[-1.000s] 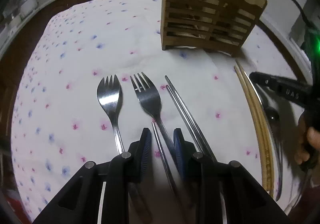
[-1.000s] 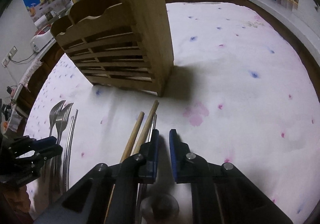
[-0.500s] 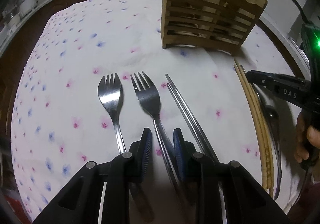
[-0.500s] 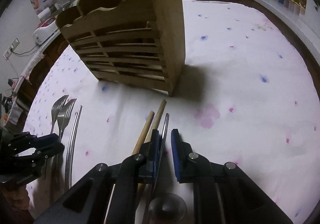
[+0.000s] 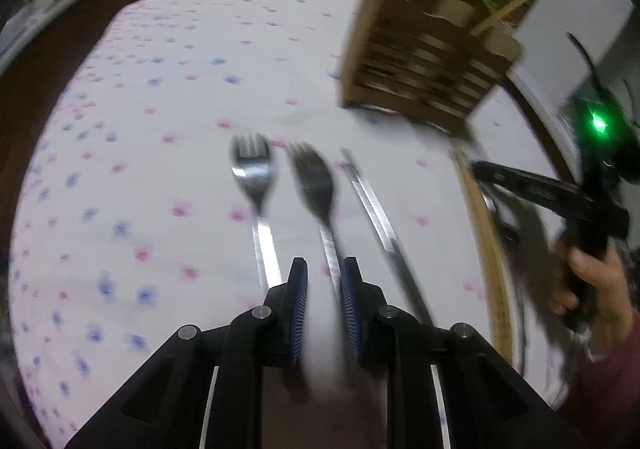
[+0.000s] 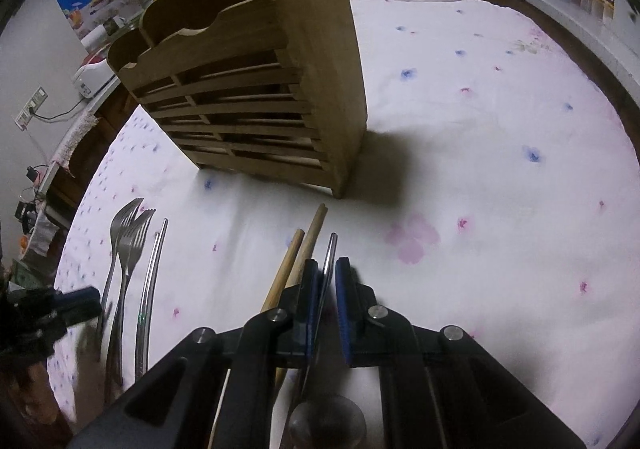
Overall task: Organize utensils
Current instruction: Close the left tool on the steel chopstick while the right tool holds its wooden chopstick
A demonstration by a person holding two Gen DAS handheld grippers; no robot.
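I'm closing my left gripper (image 5: 323,307) jaws on the right-hand fork's (image 5: 314,185) handle while my right gripper (image 6: 327,309) jaws are pinching the metal spoon (image 6: 325,277) handle.

Two steel forks (image 5: 320,185), steel chopsticks (image 5: 376,217) and wooden chopsticks (image 6: 298,257) lie before the slatted wooden holder (image 6: 256,89)
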